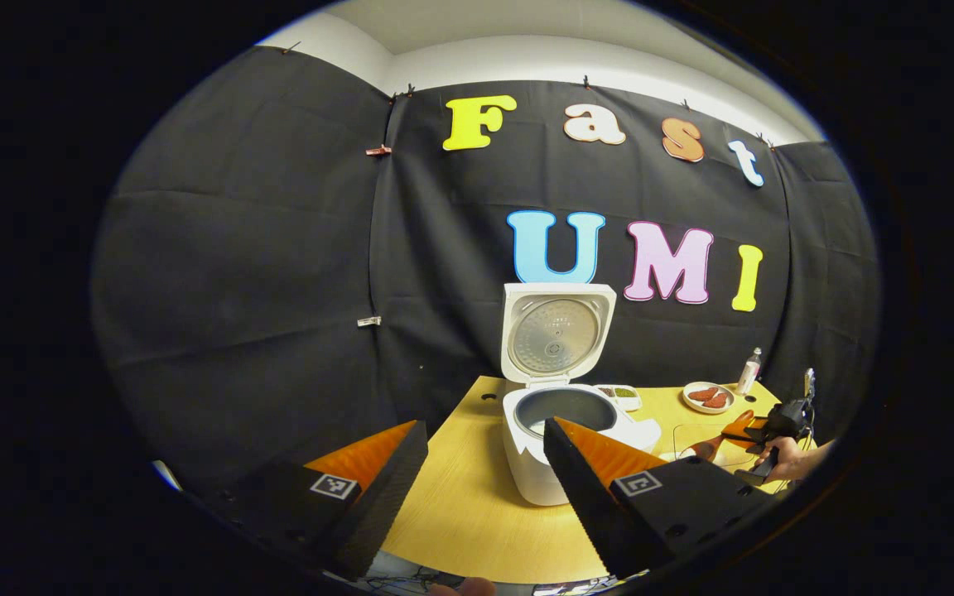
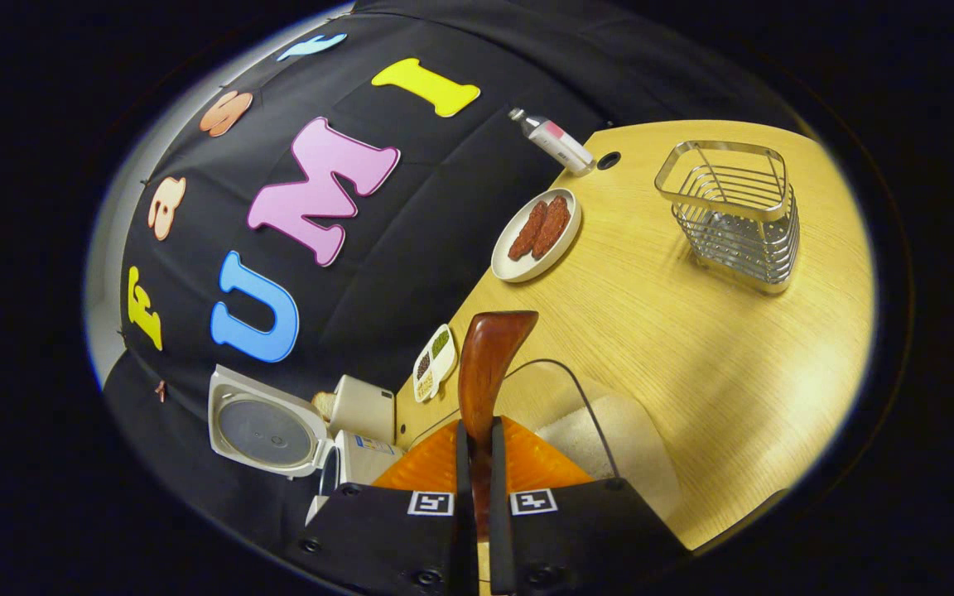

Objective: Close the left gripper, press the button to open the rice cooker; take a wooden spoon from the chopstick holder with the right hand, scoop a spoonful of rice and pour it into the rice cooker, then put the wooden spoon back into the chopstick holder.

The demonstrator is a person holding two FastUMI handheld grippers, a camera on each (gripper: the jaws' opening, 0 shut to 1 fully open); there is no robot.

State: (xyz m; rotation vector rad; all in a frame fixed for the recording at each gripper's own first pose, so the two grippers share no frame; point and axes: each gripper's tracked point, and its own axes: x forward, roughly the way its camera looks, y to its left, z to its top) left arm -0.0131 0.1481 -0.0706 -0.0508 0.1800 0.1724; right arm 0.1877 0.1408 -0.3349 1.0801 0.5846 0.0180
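1. Fingers: the right gripper [image 2: 477, 451] has its fingers pressed together on the handle of the wooden spoon [image 2: 489, 356], with only the handle's width between them. The left gripper [image 1: 485, 463] has its fingers spread wide and holds nothing; it hangs in front of the rice cooker [image 1: 556, 430].
2. Spoon location: the spoon sticks forward from the right gripper, its bowl over the far rim of the clear rice container [image 2: 589, 430] on the counter [image 2: 692, 331]. I cannot tell whether the bowl carries rice.
3. Handling, spoon: polished reddish-brown wood, rigid, judged light. The smooth finish could slip or twist under load, so the hold on the handle is the right place and should be firm and level.
4. Handling, rice: white loose grains, judged prone to spilling if the spoon tilts.
5. Rice cooker: white glossy body, lid upright, ribbed metal inner plate showing, dark round pot open.
6. Chopstick holder [image 2: 734, 215]: bright wire basket, open top, standing apart at the far side of the counter.
7. Other items: a plate of reddish food [image 2: 537, 234], a small bottle [image 2: 556, 141], a divided dish [image 2: 434, 362].
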